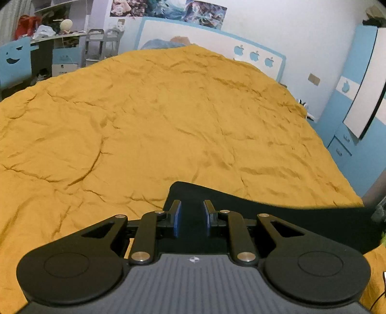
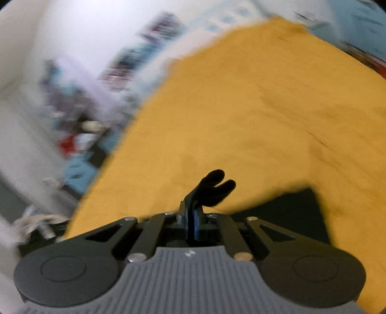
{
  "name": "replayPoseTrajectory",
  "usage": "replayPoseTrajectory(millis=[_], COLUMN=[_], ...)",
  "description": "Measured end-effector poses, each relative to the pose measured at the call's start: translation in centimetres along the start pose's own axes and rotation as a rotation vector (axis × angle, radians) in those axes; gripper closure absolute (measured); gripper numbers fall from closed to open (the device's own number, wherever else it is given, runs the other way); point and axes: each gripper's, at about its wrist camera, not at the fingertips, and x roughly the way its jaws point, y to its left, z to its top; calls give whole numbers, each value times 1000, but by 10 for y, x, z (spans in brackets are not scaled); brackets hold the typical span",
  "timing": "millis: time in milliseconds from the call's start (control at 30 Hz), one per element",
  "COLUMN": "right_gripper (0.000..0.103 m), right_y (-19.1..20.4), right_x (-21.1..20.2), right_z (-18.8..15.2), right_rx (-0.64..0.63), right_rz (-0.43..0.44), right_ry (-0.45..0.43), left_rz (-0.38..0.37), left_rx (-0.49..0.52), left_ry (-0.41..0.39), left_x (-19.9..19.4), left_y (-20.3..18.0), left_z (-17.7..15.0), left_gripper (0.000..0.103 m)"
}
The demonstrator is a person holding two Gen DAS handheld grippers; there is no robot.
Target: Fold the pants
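Black pants (image 1: 277,217) lie on a wrinkled mustard-yellow bedspread (image 1: 156,120) at the near edge of the bed, spread flat along that edge and running toward its near right corner. In the left wrist view the left gripper (image 1: 192,218) hangs just over the left end of the pants, its jaws spread apart with the blue pads (image 1: 177,221) facing each other across a gap through which only the dark cloth below shows; whether the fingertips touch the fabric cannot be told. The right wrist view is heavily smeared by motion blur. There the right gripper (image 2: 191,217) has its jaws pressed together on a pinch of the black fabric, and a small bunch of the cloth sticks up past the fingertips in two rounded lobes. More of the pants lies flat on the bedspread just to the right of this gripper, near the bed's edge. Beyond the far edge of the bed stands a white headboard (image 1: 217,41) with a blue border and blue apple cut-outs, with posters (image 1: 168,9) on the wall above it. Past the bed's left edge is a cluttered desk (image 1: 55,36), and past its right edge a blue-and-white wardrobe (image 1: 361,96).
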Motion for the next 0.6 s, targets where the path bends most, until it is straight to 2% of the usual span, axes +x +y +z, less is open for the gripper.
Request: replayPoseTrajectory(millis=[100, 167, 233, 367, 567, 600], right_gripper=[103, 103, 103, 103, 103, 103], right_y=[-27, -33, -25, -5, 47, 50], right_x=[28, 32, 30, 18, -26, -29], right_z=[-17, -20, -17, -16, 11, 13], right_rx=[-7, 11, -28, -120, -241, -265], right_rz=[-146, -136, -141, -107, 55, 36], right_ry=[57, 48, 33, 6, -78, -90], left_rz=[7, 16, 26, 40, 37, 36], left_rx=[18, 30, 37, 35, 31, 29], left_ry=[19, 31, 46, 65, 72, 72], left_x=[5, 9, 14, 22, 28, 29], left_y=[-4, -5, -5, -3, -5, -5], left_z=[-3, -6, -8, -10, -11, -10], left_gripper=[82, 82, 82, 82, 82, 82])
